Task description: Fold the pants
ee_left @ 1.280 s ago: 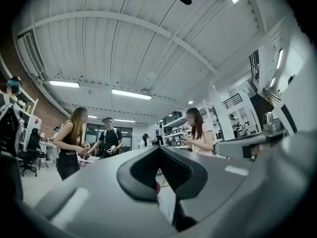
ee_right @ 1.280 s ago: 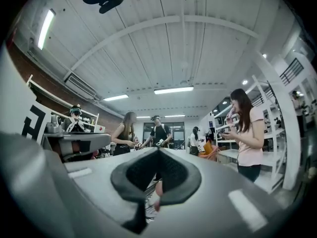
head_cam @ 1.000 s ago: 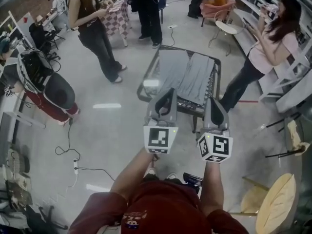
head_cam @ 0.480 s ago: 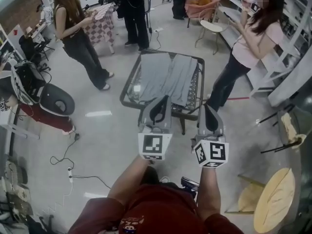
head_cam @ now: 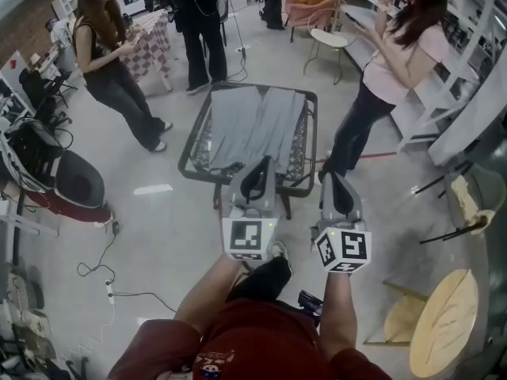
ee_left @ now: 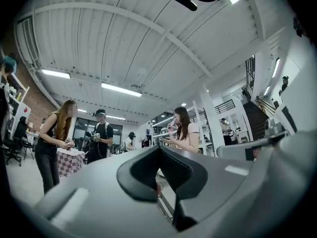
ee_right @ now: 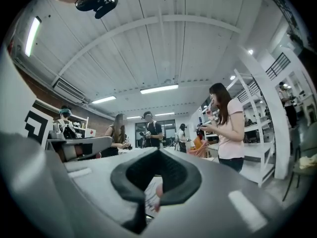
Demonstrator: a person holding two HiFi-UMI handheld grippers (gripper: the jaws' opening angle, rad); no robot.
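Grey pants (head_cam: 252,125) lie spread flat on a low dark-framed table (head_cam: 192,141), at twelve o'clock from both grippers. Left gripper (head_cam: 255,169) and right gripper (head_cam: 333,182) sit side by side, jaws clenched on nothing. A person in a pink top (head_cam: 396,54) stands at two o'clock

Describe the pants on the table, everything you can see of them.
The pants are light grey, of soft-looking cloth, spread flat and unfolded. Their two legs lie side by side, running away from the person, and cover most of the top of the dark-framed table. A notch shows in the middle of the far edge. Which end is the waist cannot be told. Only the table touches them.
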